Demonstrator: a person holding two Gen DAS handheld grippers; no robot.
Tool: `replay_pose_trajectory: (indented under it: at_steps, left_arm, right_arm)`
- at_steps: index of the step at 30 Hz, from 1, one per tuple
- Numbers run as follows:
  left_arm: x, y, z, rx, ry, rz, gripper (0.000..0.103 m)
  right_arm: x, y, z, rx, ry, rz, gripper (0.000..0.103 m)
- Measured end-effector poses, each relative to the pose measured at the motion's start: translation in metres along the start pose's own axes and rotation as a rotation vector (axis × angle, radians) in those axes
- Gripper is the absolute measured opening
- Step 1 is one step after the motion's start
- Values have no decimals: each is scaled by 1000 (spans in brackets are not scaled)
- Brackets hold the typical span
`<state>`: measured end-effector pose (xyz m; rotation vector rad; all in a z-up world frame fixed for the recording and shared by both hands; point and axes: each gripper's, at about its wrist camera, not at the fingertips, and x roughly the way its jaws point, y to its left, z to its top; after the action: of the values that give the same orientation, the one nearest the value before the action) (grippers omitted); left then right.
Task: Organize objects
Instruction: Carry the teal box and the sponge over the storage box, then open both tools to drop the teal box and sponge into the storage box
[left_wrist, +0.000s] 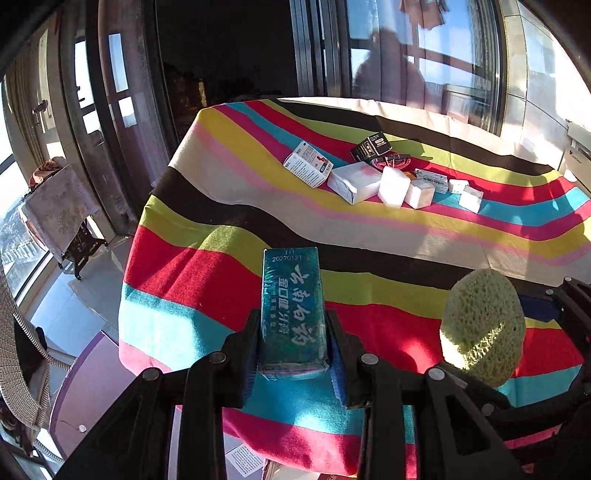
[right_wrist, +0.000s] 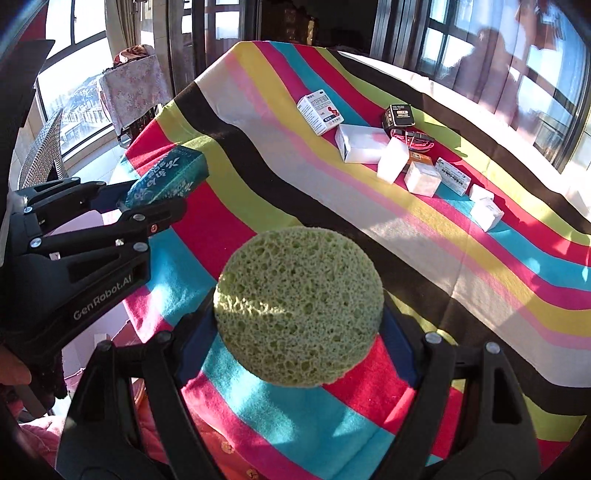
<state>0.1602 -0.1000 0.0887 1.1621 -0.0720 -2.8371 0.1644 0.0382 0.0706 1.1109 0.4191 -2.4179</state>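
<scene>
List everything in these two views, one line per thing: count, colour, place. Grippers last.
teal packet: 1, teal with white lettering, clamped in the left gripper above the near edge of the table
sponge: 1, green, round and porous, clamped in the right gripper
striped cloth: 1, many colours, covering the table
medicine box: 1, white with red mark, far end of the row of boxes
white boxes: about six, white, in a row on the far part of the cloth
black box: 1, black, behind the white boxes
orange box: 1, orange, mostly hidden among the white boxes
left gripper: 1, black, shut on the packet
right gripper: 1, black, shut on the sponge
</scene>
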Motion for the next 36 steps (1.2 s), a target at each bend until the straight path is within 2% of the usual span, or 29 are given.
replay_pose_trajectory:
  at_steps: [11, 16, 21, 23, 29, 32, 33, 35, 36]
  left_arm:
    - [-13, 69, -35, -86, 33, 119, 34]
    - [-17, 115, -60, -182, 76, 172, 34]
    - [-29, 166, -87, -312, 105, 198, 34]
    - [-33, 182, -99, -348, 119, 205, 34]
    - [-33, 215, -134, -418, 178, 269, 34]
    - [-35, 228, -140, -452, 180, 298, 35]
    - [-37, 232, -140, -458, 178, 314, 37]
    - [-41, 239, -139, -476, 166, 351, 52]
    - [-45, 242, -138, -484, 149, 369, 68]
  right_arm:
    - [10, 80, 15, -194, 17, 107, 83]
    - [16, 118, 18, -274, 31, 178, 83]
    - [17, 155, 14, -352, 47, 285, 83]
    - [19, 170, 12, -394, 50, 303, 83]
    - [30, 213, 5, -478, 87, 391, 83]
    - [34, 231, 3, -504, 95, 435, 83]
    - [36, 236, 3, -506, 103, 458, 83]
    - [37, 240, 2, -494, 117, 502, 83]
    - [37, 240, 1, -484, 116, 519, 84]
